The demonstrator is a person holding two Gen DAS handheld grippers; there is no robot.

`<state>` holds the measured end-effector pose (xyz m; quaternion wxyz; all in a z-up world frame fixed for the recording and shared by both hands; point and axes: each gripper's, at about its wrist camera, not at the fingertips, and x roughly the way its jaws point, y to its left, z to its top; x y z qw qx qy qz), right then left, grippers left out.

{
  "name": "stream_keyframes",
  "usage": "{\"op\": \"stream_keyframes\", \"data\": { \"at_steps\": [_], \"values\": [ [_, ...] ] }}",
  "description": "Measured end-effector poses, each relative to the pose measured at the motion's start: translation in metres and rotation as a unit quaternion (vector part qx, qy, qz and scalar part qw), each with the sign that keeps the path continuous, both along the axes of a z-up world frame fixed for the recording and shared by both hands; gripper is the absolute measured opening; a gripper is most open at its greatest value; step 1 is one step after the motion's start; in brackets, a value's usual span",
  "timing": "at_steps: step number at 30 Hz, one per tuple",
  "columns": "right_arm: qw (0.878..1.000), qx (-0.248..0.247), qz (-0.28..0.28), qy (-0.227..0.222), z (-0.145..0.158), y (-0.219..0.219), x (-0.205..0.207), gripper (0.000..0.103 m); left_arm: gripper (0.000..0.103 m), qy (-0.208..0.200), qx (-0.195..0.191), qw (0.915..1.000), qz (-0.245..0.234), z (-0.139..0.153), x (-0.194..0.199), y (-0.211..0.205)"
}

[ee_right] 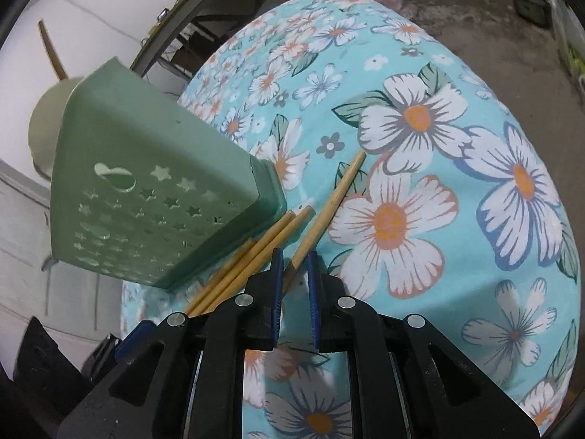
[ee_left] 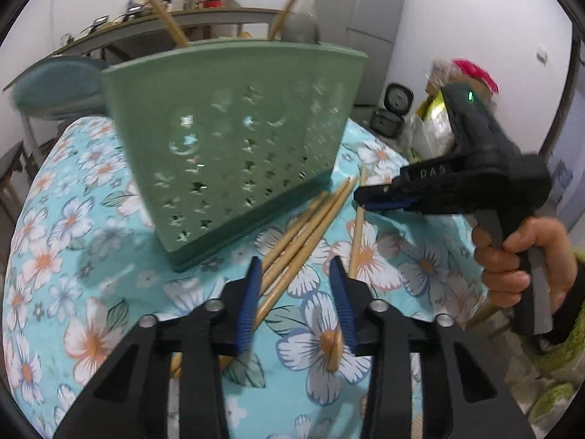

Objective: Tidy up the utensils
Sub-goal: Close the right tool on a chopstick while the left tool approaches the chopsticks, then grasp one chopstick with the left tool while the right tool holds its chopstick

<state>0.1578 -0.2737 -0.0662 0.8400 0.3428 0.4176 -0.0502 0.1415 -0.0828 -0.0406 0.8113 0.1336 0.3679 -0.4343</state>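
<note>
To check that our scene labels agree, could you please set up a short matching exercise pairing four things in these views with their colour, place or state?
Things:
1. utensil holder
2. tablecloth
3. three chopsticks
4. left gripper

Descriptions:
A. jaws apart
B. lying together on the cloth by the holder's base
C. green, pierced with star-shaped holes
D. turquoise with white flowers

Pairs: 1-C, 2-D, 3-B, 4-A
</note>
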Motion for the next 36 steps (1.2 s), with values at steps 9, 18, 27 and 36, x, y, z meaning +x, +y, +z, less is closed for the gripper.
{"op": "stream_keyframes", "data": {
  "at_steps": [9, 18, 27, 36],
  "values": [
    [1.0, -0.009, 0.004, 0.003, -0.001, -0.003, -0.022, 0.011, 0.02, -0.003, 0.019, 0.9997, -0.015, -0.014, 0.005, -0.022],
    [1.0, 0.003, 0.003, 0.0, -0.004, -0.012, -0.031, 0.011, 0.02, -0.011, 0.032, 0.9992, -0.022, -0.024, 0.01, -0.042],
    [0.999, 0.03, 0.005, -0.012, -0.01, -0.019, -0.034, 0.011, 0.011, -0.02, 0.04, 0.9989, -0.014, -0.03, 0.004, -0.057],
    [0.999, 0.031, 0.027, -0.001, -0.008, -0.014, -0.042, 0.011, 0.011, 0.023, 0.039, 0.999, 0.0, -0.024, -0.003, -0.032]
  ]
}}
